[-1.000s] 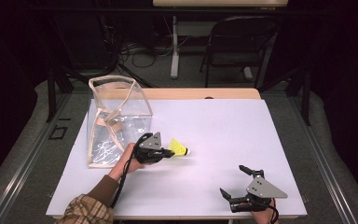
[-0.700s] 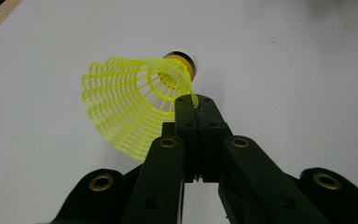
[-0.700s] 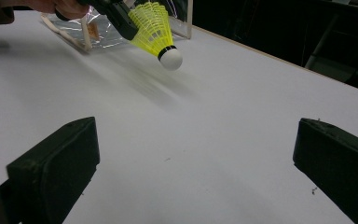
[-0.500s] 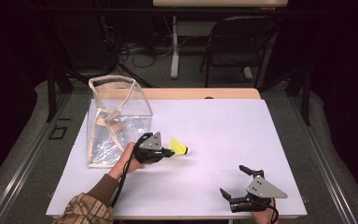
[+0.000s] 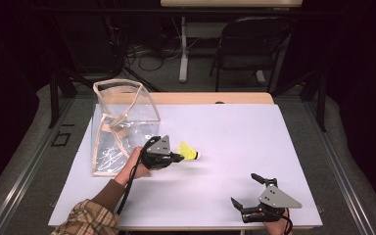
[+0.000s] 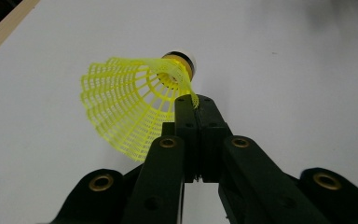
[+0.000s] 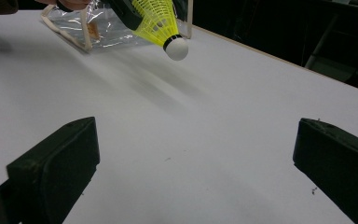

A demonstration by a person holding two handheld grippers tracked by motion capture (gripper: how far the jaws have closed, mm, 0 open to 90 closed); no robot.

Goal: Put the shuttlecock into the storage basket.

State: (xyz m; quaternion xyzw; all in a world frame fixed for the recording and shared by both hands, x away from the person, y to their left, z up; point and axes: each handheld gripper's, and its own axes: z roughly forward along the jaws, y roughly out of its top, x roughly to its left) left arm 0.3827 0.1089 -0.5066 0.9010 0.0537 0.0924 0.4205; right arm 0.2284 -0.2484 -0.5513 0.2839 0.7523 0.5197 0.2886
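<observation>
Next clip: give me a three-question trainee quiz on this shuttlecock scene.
1. True or false: the left claw is shut on the skirt of the shuttlecock.
2. How do the right claw's jaws stand: A open and empty, B shut on the clear bag?
3. Fill in: the shuttlecock's skirt is ____ in colour.

Key: 1 true. 2 A. 3 yellow.

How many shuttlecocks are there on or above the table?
1: the yellow shuttlecock is held by its skirt edge in the left gripper, beside the clear bag. None shows inside the bag.
</observation>
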